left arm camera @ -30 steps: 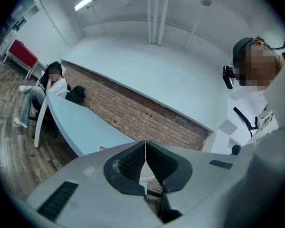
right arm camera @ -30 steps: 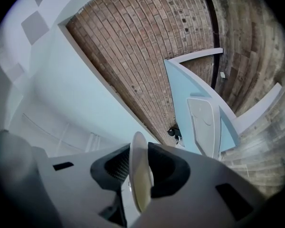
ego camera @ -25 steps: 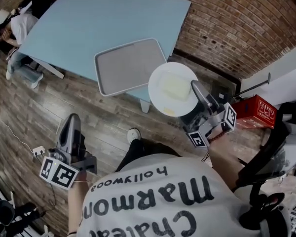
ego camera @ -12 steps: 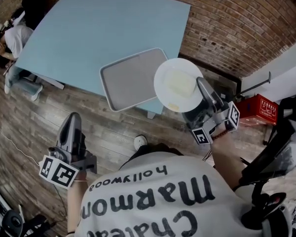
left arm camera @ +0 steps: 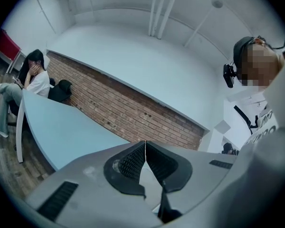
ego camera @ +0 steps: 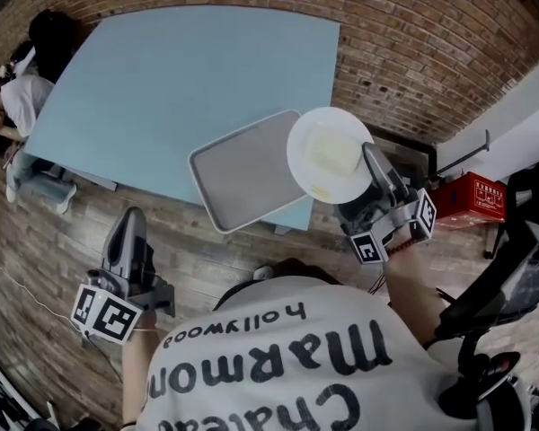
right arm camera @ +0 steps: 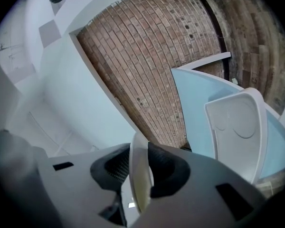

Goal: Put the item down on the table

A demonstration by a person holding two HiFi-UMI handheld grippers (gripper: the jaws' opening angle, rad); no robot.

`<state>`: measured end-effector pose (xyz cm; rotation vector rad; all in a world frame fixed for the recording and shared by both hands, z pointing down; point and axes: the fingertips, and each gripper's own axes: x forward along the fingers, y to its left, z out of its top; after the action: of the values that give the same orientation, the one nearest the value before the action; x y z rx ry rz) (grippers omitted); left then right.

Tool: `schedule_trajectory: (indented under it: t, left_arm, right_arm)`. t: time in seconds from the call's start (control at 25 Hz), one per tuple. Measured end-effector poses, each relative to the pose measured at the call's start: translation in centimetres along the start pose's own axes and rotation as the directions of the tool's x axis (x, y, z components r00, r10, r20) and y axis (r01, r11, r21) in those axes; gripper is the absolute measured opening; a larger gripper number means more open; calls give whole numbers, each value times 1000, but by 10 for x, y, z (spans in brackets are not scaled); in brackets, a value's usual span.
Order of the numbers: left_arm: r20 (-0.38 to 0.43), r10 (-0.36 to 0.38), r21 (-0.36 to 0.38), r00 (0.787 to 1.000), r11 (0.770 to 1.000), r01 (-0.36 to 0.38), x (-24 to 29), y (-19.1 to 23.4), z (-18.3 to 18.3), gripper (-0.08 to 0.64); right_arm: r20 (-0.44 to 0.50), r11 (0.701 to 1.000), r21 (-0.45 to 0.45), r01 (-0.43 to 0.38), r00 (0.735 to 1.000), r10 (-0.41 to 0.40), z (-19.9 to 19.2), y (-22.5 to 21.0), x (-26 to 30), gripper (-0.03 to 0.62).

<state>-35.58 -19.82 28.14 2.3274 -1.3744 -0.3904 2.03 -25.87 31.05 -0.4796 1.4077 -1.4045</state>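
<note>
My right gripper (ego camera: 370, 162) is shut on the near rim of a white plate (ego camera: 330, 155) that carries a pale yellow square item (ego camera: 331, 153). The plate hangs over the near right corner of the light blue table (ego camera: 180, 88), beside a grey tray (ego camera: 249, 168). In the right gripper view the plate's rim (right arm camera: 138, 175) stands edge-on between the jaws of that gripper (right arm camera: 138, 171), with the tray (right arm camera: 242, 132) to the right. My left gripper (ego camera: 132, 239) is held low over the wooden floor, away from the table; its jaws (left arm camera: 145, 156) meet with nothing between them.
A brick wall (ego camera: 413, 52) runs behind and to the right of the table. A red box (ego camera: 472, 200) sits on the floor at the right, near a black chair (ego camera: 508, 285). A seated person (ego camera: 22, 61) is at the table's far left end.
The plate, held by my right gripper, has moved up and a little right toward the table's corner. The table and tray sit closer in view. My left gripper has barely moved.
</note>
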Motion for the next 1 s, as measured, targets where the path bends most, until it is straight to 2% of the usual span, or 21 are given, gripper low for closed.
schedule_trajectory:
  t: [0.36, 0.48, 0.68, 0.88, 1.0]
  left_arm:
    - [9, -10, -8, 1000, 1000, 10, 20, 14, -10, 12]
    - [16, 10, 2, 1000, 1000, -10, 23, 10, -15, 12]
    - [70, 127, 2, 989, 992, -128, 27, 12, -13, 12]
    - [137, 275, -28, 952, 961, -273, 44, 7, -14, 12]
    - [144, 311, -17, 940, 950, -312, 60, -10, -19, 12]
  right_arm:
    - [36, 1000, -17, 10, 999, -9, 22, -13, -2, 87]
    - [24, 1000, -9, 16, 1000, -16, 35, -18, 1, 87]
    - [-37, 998, 33, 54, 998, -53, 64, -30, 29, 87]
    - [-105, 993, 48, 109, 989, -104, 100, -36, 56, 87]
    - [-133, 990, 57, 129, 984, -121, 123, -39, 62, 87]
